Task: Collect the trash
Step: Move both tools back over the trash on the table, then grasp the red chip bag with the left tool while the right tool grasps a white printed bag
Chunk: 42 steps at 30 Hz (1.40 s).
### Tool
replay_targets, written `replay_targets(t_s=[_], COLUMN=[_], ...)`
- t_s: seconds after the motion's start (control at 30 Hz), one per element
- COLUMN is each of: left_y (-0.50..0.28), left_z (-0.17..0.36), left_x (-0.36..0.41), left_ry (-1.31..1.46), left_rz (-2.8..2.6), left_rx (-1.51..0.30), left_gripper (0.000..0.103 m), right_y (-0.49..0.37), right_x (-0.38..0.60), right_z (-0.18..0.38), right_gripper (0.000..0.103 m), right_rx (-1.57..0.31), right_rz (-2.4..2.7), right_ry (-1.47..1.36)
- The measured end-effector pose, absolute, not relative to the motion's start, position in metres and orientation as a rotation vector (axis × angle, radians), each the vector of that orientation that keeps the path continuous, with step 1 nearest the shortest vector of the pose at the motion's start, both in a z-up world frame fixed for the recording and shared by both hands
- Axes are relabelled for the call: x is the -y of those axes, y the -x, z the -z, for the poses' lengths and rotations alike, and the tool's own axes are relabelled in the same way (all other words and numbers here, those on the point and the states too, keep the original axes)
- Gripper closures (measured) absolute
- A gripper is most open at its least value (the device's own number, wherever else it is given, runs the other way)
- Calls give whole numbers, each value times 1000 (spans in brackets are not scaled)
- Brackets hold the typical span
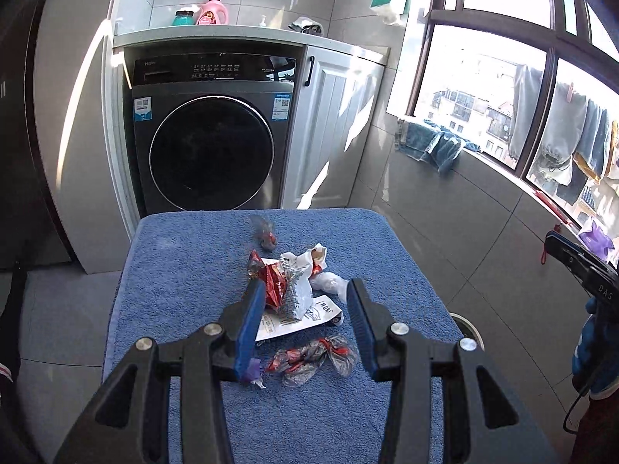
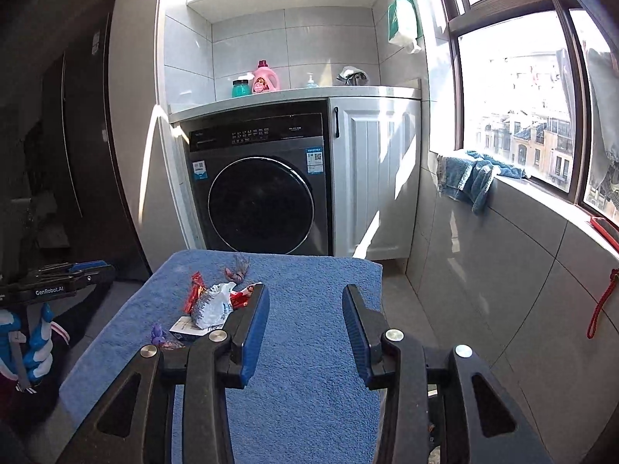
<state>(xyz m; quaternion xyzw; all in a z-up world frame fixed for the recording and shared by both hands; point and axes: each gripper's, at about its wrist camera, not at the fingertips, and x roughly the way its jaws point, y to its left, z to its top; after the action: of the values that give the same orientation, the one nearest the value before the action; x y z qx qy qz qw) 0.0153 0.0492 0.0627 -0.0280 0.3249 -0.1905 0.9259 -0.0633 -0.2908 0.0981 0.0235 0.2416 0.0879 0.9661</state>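
Left view, left claw (image 1: 305, 301): spread apart and holding nothing, it hangs just above the trash so it can reach down.
Left view, trash pile (image 1: 294, 290): wrappers and crumpled paper sit together mid tabletop (image 1: 185, 270) (easy to grab in one spot).
Right view, right claw (image 2: 305, 309): released and bare too, over bare blue towel, with the pile off to its left.
Right view, other claw (image 2: 65, 274): waits by the tabletop's left edge.
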Motion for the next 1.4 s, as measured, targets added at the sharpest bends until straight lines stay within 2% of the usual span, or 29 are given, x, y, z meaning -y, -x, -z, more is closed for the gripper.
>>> replay_targets(t_s=[0.27,0.37,0.4,0.83,1.03,1.13,1.23,1.3,1.4], left_y=[-71,-94,-101,-175,-181,-182,-182,-181,-178], left_z=[-21,-7,-2,59,86,92,93,94,92], left_x=[-60,-53,-52,-32,-40,-43,-43,-43,-42], left_ry=[159,190,196,282,276,274,266,261,259], left_rz=[374,369,369,358,355,373,401,423,445], left_rx=[-779,-810,-815,-943,-994,-999,-1000,-995,-979], left_gripper=[61,47,46,47,56,65,76,88,94], right_y=[15,-8,-16,-93,-119,-133,-145,-154,-164], right_x=[266,257,254,223,205,196,185,177,169], right_z=[-75,-64,-60,-8,9,19,30,37,48], right_gripper=[64,64,64,64,64,64,57,57,57], right_rx=[-566,-598,-608,-718,-756,-784,-817,-841,-875], right_rz=[-222,-238,-244,-344,-410,-443,-468,-484,-499], right_ry=[-33,-28,-28,-38,-50,-70,-84,-95,-114])
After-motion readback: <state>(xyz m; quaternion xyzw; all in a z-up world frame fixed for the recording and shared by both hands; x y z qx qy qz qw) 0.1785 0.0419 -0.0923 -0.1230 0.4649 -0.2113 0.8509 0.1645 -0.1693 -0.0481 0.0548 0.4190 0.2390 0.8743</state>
